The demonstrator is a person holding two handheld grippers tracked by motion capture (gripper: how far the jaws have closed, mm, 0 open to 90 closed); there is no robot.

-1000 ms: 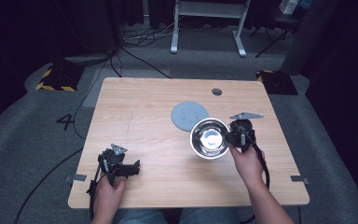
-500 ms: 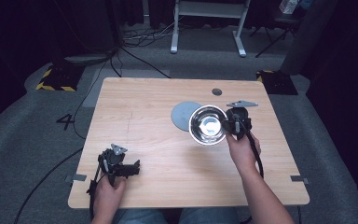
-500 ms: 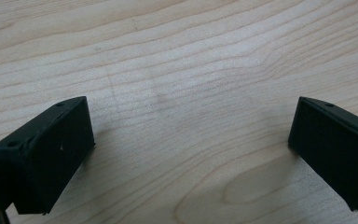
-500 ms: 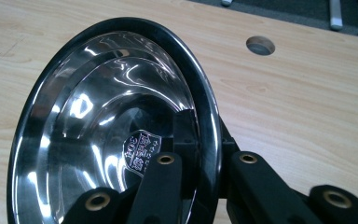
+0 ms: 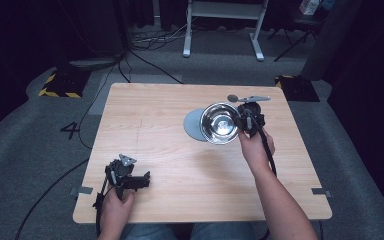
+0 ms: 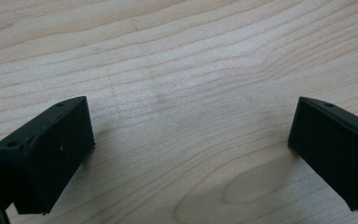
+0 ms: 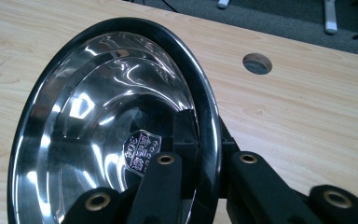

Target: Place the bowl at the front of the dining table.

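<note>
Steel bowl, illegible crest inside, rim pinched by right gripper; left gripper wide open, empty.

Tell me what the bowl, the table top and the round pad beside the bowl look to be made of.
Bowl: polished metal, likely stainless steel; its inside mirrors bright highlights, and the rim looks dark. Table top: light wood or wood-look laminate, with matte grain lines visible. Round pad: flat, dull grey, maybe rubber or plastic; too plain to tell.

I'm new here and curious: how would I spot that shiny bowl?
Start at the wooden table and look to its far right part. There the right gripper grips the bowl by its rim, over a flat grey disc. It alone is mirror-bright steel.
</note>
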